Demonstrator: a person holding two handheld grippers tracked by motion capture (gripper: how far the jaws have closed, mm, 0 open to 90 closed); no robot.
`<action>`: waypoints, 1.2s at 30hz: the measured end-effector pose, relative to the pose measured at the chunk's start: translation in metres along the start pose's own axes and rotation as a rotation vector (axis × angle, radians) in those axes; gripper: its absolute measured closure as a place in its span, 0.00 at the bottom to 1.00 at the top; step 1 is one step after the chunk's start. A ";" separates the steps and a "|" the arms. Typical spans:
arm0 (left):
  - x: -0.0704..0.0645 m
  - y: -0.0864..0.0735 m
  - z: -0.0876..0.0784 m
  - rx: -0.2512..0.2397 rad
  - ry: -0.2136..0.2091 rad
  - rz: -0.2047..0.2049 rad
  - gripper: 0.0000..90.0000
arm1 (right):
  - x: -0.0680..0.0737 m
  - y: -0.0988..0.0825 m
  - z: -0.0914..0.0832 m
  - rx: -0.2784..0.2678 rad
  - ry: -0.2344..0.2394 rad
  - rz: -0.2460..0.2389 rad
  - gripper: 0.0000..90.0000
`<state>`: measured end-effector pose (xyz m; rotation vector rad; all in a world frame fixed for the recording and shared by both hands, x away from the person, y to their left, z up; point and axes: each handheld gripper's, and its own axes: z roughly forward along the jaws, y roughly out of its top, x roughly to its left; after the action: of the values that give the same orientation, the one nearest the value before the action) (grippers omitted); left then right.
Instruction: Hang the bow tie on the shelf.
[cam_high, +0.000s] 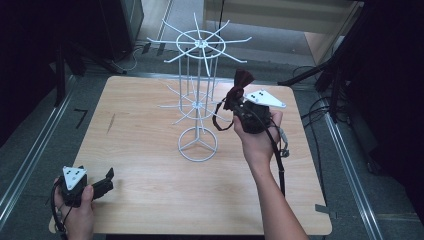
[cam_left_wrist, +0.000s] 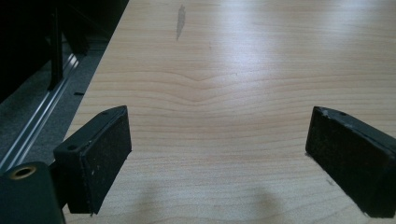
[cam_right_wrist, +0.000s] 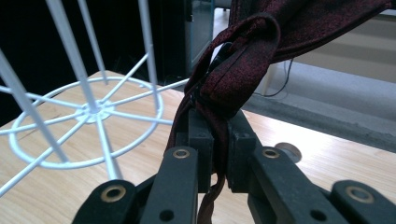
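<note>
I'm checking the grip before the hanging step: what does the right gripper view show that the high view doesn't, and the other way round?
Right gripper view alone: the jaws pinched shut on the dark red bow tie, its strap running down between the pads. High view alone: the whole white wire rack with both tiers, the left gripper resting open low on the wooden table, and the right gripper raised beside the rack. Both show tie, rack and table.

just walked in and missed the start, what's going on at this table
A person is working with a handheld gripper in each hand. The right gripper is shut on a dark red bow tie, held up beside the white wire rack that stands on the wooden table, near the rack's lower ring of arms. It is not hung on any arm yet. The left gripper rests at the table's near left corner with its fingers wide apart and nothing between them.
</note>
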<state>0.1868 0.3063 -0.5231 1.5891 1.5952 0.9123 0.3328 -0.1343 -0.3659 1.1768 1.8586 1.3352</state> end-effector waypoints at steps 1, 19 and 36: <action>0.000 0.000 0.000 0.000 0.000 0.000 0.08 | 0.000 0.000 0.000 0.000 0.000 0.000 0.94; 0.001 0.000 0.000 0.004 -0.002 -0.005 0.08 | 0.011 -0.016 0.017 0.042 0.120 -0.011 0.90; 0.000 0.000 0.001 0.005 0.001 -0.004 0.08 | 0.002 -0.012 0.015 0.099 0.131 0.031 0.62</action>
<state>0.1874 0.3066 -0.5231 1.5887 1.6015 0.9075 0.3407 -0.1269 -0.3820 1.1971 2.0274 1.3804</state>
